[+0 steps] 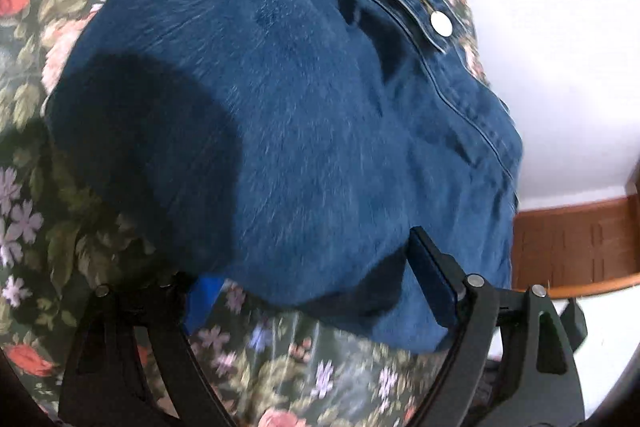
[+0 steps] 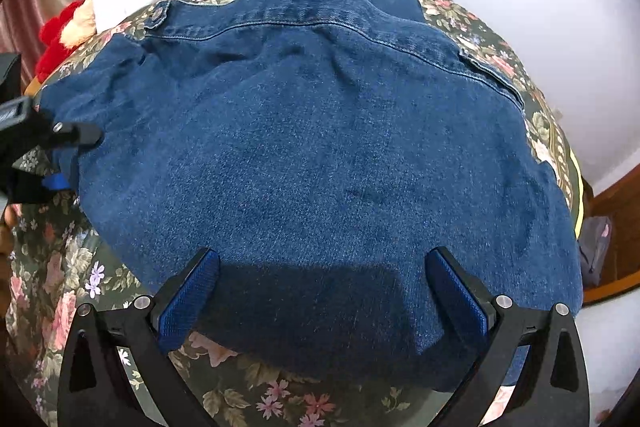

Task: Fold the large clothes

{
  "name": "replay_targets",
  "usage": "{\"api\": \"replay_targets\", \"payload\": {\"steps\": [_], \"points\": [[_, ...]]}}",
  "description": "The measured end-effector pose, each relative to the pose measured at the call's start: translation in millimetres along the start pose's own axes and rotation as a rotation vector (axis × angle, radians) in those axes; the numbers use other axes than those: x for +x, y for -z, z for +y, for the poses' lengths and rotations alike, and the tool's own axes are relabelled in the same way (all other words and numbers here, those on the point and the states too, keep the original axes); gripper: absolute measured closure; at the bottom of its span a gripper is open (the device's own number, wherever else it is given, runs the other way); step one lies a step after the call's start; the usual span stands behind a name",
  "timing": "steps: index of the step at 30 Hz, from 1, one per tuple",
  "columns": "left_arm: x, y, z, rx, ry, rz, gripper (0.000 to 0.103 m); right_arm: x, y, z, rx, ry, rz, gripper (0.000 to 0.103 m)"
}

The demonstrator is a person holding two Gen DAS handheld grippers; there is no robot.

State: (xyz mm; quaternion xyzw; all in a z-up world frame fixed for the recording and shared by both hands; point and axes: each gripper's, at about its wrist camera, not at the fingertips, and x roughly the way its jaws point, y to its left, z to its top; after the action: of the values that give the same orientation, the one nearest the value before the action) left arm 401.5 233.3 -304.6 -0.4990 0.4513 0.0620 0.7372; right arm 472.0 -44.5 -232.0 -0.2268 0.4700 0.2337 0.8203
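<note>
A blue denim jacket is spread across the floral bedspread, a metal button seen on its band. The right gripper is held wide open over the near hem, nothing grasped. The left gripper is spread open too, denim bunched between its fingers, unclamped.
</note>
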Motion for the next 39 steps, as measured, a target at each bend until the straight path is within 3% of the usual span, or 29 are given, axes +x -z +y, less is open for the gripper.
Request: {"api": "replay_targets", "payload": {"steps": [7, 9, 10, 14, 18, 20, 23, 27, 32, 35, 39], "points": [[11, -7, -15, -0.052, -0.089, -0.146, 0.016, 0, 4, -3, 0.004, -0.009, -0.021, 0.0], [14, -8, -24, -0.012, -0.133, -0.193, 0.016, -1, 4, -3, 0.003, -0.014, -0.02, 0.0], [15, -8, -26, 0.015, -0.149, -0.209, 0.019, -1, 4, -4, 0.003, -0.016, -0.017, 0.0], [10, -5, -31, 0.099, -0.23, -0.28, 0.047, -8, 5, -5, 0.001, -0.024, 0.003, 0.0], [-8, -3, -42, 0.167, -0.235, -0.307, 0.059, -19, 8, 0, -0.031, 0.01, 0.006, 0.0], [-20, 1, -60, 0.273, -0.268, -0.331, 0.062, -28, 9, 2, -0.037, 0.024, 0.0, 0.0], [-47, 11, -81, 0.387, -0.26, -0.386, 0.064, -47, 7, 2, -0.018, 0.005, -0.033, 0.0], [-86, 20, -92, 0.433, -0.215, -0.445, 0.064, -75, -5, 11, 0.004, -0.032, -0.103, 0.0], [-118, 35, -88, 0.497, -0.247, -0.501, 0.064, -91, -22, 41, -0.011, -0.082, -0.184, 0.0], [-127, 39, -72, 0.483, -0.274, -0.496, 0.064, -77, -27, 65, -0.037, -0.116, -0.165, 0.0], [-119, 36, -52, 0.447, -0.295, -0.48, 0.064, -34, -25, 97, -0.082, -0.125, -0.069, 0.0]]}}
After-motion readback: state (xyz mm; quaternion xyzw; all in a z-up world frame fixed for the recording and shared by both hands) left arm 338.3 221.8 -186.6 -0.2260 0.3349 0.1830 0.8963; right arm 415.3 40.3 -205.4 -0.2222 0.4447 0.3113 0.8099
